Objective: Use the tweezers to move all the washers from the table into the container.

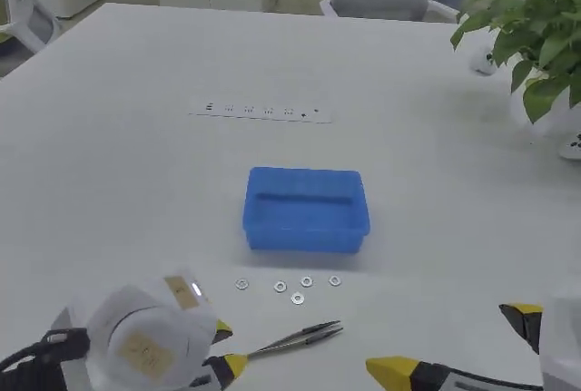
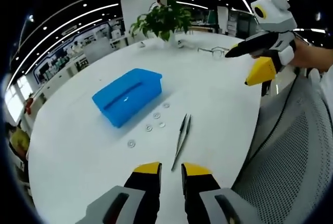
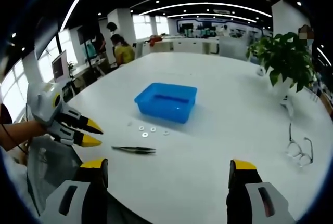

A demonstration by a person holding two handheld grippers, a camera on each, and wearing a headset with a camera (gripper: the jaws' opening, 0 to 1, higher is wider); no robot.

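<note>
Tweezer pickup step, by my read. Tweezers lay flat on the table, just ahead of the left gripper, jaws narrowly apart and empty. Right gripper jaws were wide apart and empty. Five washers sat between the tweezers and the blue container. Next move needs the left jaws clamped on the tweezer body.

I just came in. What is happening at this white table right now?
A person holds tongs in each hand over the table. The left tongs, jaws a little apart, point at the tweezers, which lie untouched on the table. The right tongs are wide open and hold nothing. Five washers lie on the table between the tweezers and the blue container. No washer can be seen inside it, so the moving has not begun.
</note>
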